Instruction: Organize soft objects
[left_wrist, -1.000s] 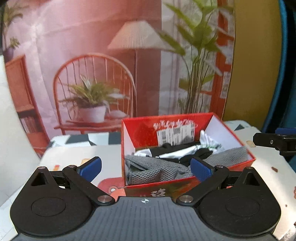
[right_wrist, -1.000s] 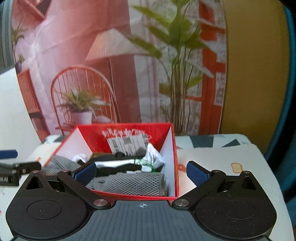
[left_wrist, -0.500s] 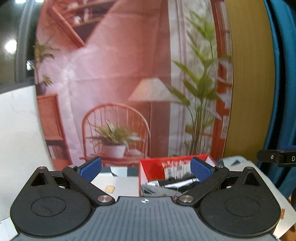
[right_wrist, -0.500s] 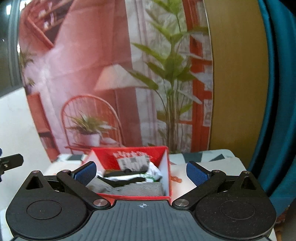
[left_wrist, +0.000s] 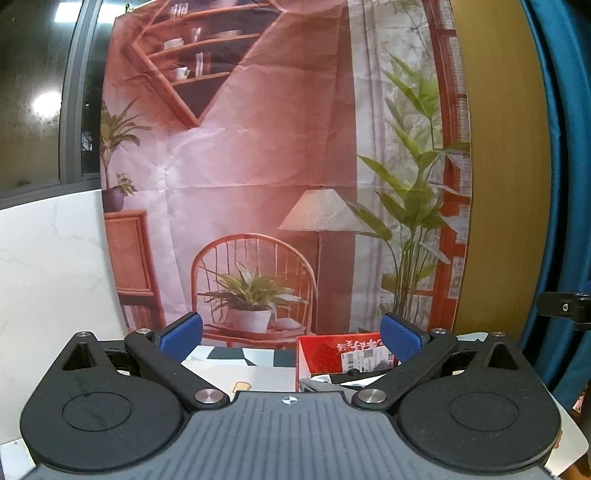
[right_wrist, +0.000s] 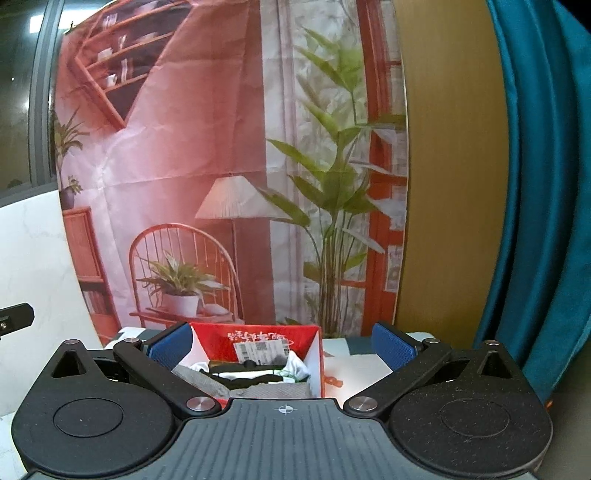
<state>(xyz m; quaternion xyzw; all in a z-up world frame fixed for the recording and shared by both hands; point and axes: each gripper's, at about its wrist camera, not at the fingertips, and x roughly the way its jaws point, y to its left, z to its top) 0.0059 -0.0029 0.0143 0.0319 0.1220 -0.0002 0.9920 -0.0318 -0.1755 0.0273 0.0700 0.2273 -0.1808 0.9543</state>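
Toward the far edge of the bench (right_wrist: 354, 365), right against the printed backdrop (right_wrist: 207, 155), I see the red cardboard box (right_wrist: 317, 354) standing open. Its inner back wall carries a row of white characters that I cannot read at this size, and below them a white shipping label (right_wrist: 261, 350) with a barcode and a small square code, its text too small to make out. Inside the box lies a heap of soft things: a grey mesh cloth (right_wrist: 280, 390) with a coarse knitted weave along the near side, a black strip of fabric (right_wrist: 243, 382) across the middle, and crumpled white fabric (right_wrist: 297, 367) with a touch of green toward the right wall.

My left gripper (left_wrist: 291, 334) has its fingers spread wide and holds nothing; the ribbed blue pads (left_wrist: 400, 336) sit apart, and the box (left_wrist: 321, 354) shows low between them, nearer the right pad. My right gripper (right_wrist: 282, 345) is likewise wide apart and bare, with the box framed between its blue pads (right_wrist: 391, 349).

On the pale bench surface (left_wrist: 266, 376) I make out a small toast-shaped print (left_wrist: 242, 386) left of the box, and a red-orange mark (right_wrist: 332, 380) just right of it. A teal curtain (right_wrist: 546, 206) hangs at the right, beside a mustard-coloured panel (right_wrist: 447, 184).
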